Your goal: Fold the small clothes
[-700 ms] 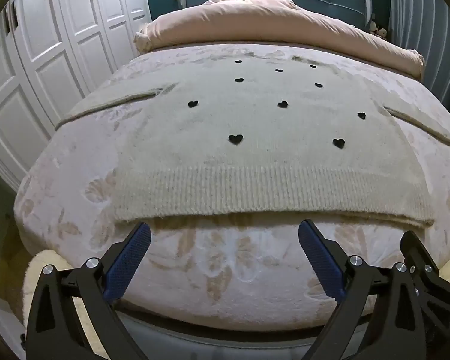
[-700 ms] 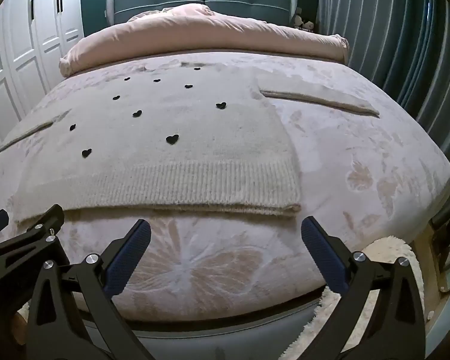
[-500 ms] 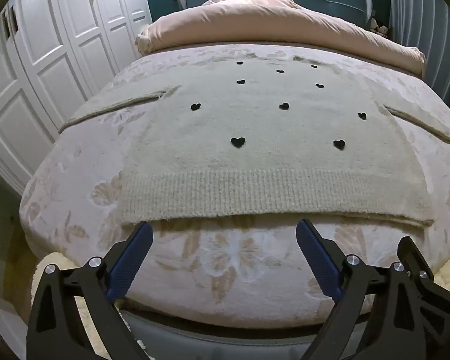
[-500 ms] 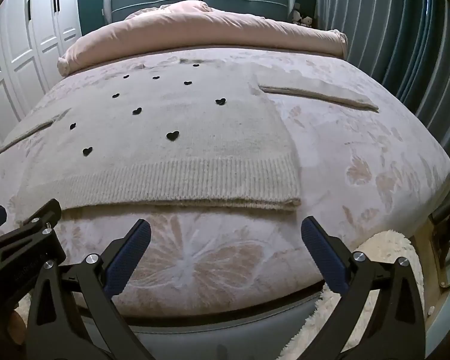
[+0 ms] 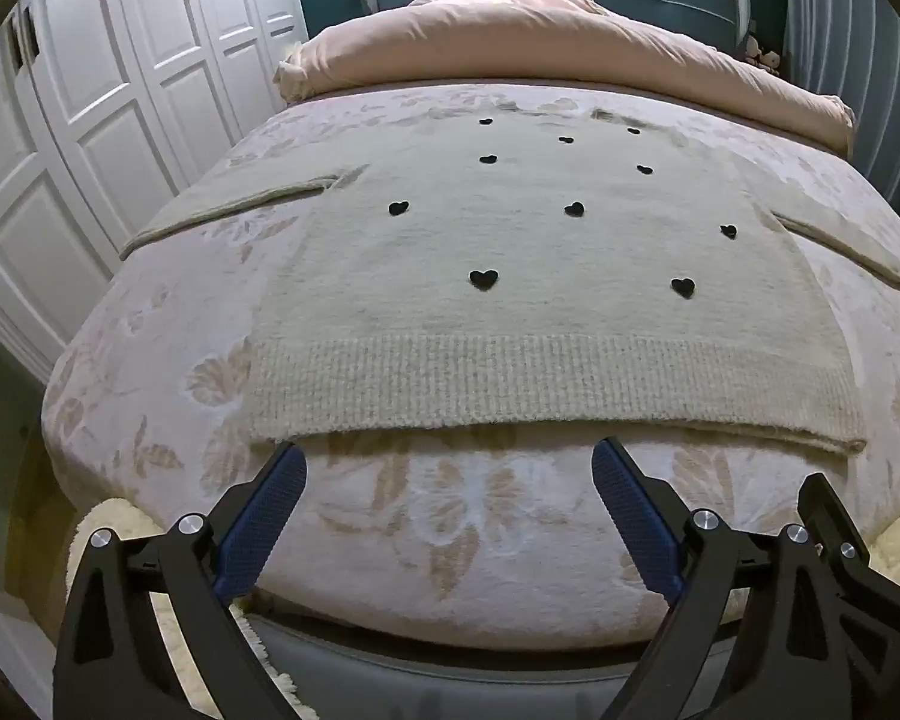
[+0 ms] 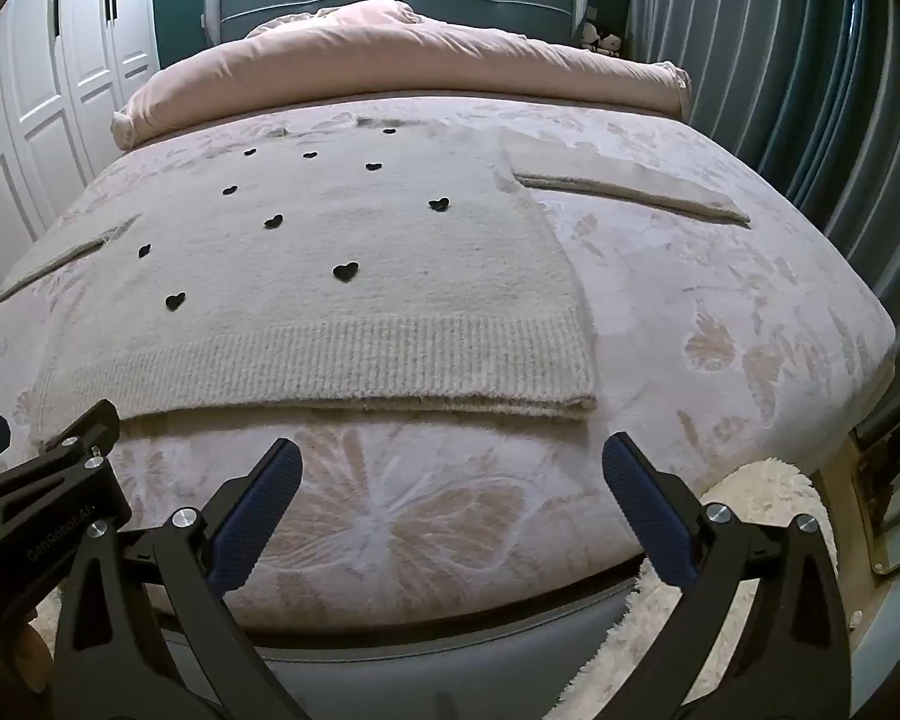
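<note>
A cream knit sweater (image 5: 528,276) with small black hearts is lying flat on the bed (image 5: 450,528), sleeves spread to either side, its ribbed hem facing the foot. The left tongs (image 5: 447,468) are hovering just short of that hem, spread wide and gripping nothing. The right tongs (image 6: 450,468) are hanging likewise, gaping and empty, perhaps slightly farther from the hem.

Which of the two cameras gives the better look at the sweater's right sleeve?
The right wrist view: the right sleeve lies spread out across the bed, cuff included. In the left wrist view it is squeezed near the frame's edge, seen as a thin strip.
</note>
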`<state>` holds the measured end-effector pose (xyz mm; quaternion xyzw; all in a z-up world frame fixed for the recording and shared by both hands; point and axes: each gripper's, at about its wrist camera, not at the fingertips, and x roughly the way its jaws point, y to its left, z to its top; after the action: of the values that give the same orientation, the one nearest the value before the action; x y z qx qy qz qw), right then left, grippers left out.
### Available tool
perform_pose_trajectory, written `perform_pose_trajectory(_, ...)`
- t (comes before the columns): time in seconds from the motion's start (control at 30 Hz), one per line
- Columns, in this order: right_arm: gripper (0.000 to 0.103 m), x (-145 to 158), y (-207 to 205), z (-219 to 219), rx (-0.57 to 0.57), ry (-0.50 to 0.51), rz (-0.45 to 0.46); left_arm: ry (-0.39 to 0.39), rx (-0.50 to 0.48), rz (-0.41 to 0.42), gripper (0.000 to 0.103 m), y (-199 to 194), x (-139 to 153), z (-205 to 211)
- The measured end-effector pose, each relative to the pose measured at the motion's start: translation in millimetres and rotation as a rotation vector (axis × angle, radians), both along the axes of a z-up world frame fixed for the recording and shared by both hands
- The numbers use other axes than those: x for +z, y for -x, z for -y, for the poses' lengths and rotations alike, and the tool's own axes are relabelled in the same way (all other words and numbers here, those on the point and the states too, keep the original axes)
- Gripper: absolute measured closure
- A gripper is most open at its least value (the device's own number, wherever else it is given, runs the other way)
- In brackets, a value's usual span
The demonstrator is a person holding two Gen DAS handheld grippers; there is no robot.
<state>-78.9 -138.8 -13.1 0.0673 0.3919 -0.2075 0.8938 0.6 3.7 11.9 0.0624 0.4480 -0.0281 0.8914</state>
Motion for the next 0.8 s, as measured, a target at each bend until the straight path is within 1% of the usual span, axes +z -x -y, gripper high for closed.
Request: perform_pose_trajectory(0.8, 0.005, -1.2, 2.5, -2.6, -0.006, 0.000, -0.007, 0.001, 0.004, -0.004, 0.010, 1.9, -0.4, -4.6)
